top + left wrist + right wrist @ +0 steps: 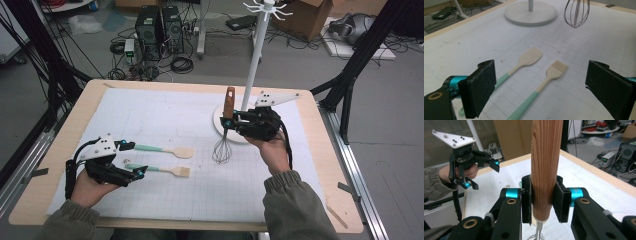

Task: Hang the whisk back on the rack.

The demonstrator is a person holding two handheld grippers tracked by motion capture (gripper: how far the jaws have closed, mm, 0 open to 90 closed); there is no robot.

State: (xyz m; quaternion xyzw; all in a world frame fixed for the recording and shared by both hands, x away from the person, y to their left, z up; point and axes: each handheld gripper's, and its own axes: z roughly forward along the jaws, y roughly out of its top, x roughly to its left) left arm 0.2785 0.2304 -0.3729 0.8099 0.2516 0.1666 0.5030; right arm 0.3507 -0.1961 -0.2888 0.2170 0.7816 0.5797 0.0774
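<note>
I stood by the table and counted 3 kitchen tools on the white mat (pixel 165 125): 1 whisk (pixel 223 145), 1 spatula (pixel 165 150) and 1 pastry brush (pixel 160 170). There were 2 grippers, one in each hand of the person.

The right gripper (pixel 231 121) was clamped on the wooden handle (pixel 545 165) of the whisk, w/ both black pads pressed on its sides near the lower end. The whisk hung upright, handle up, wire loops down. In the left gripper view the loops were in the air above the mat, just beside the round base (pixel 531 13) of the white stand (pixel 256 55).

The left gripper (pixel 137 160) had its jaws wide apart and nothing was between the pads. It was low over the mat at the left side, at the green handle ends of the 2 lying tools. The spatula and the brush lay side by side, almost parallel, near each other but not touching, heads pointing to the right in the high view. Both were well apart from the whisk.

There was 1 stand only, w/ hooks on top, at the far right part of the mat.
</note>
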